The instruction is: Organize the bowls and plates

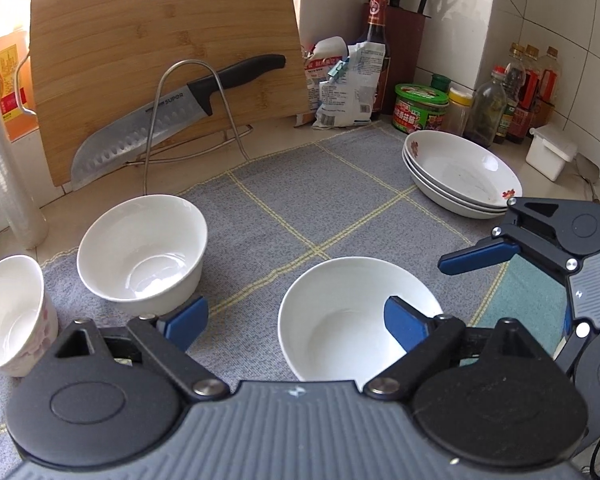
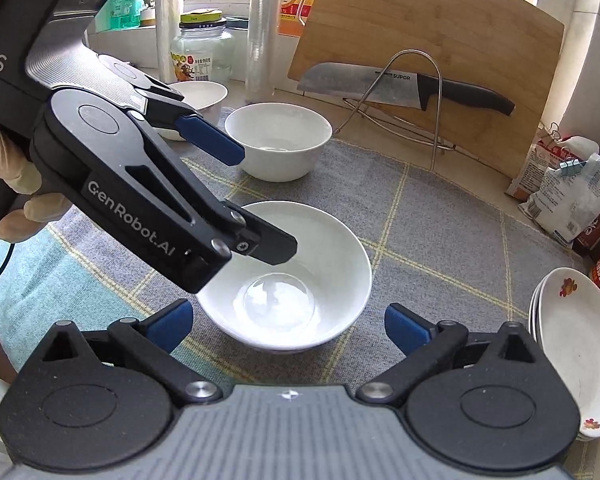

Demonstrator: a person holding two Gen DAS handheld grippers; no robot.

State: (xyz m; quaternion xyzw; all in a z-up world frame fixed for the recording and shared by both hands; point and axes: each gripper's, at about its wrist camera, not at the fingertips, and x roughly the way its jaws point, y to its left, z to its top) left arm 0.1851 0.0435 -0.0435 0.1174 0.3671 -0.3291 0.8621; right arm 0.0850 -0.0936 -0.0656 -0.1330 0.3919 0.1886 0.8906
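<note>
Both my grippers are spread wide, nothing pinched. Left gripper (image 2: 260,196) says "GenRobot.AI" on its arm and hangs over the near white bowl (image 2: 324,280) on the grey cloth (image 2: 440,240); right gripper (image 2: 288,330) sits just short of it. Knife (image 2: 380,80) behind reads "SUPOR".

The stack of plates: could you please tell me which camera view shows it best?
The left wrist view. There the plates lie whole on the cloth, with three rims countable and both flower marks visible. In the right wrist view the plates sit at the distorted right edge, partly hidden behind the right gripper.
</note>
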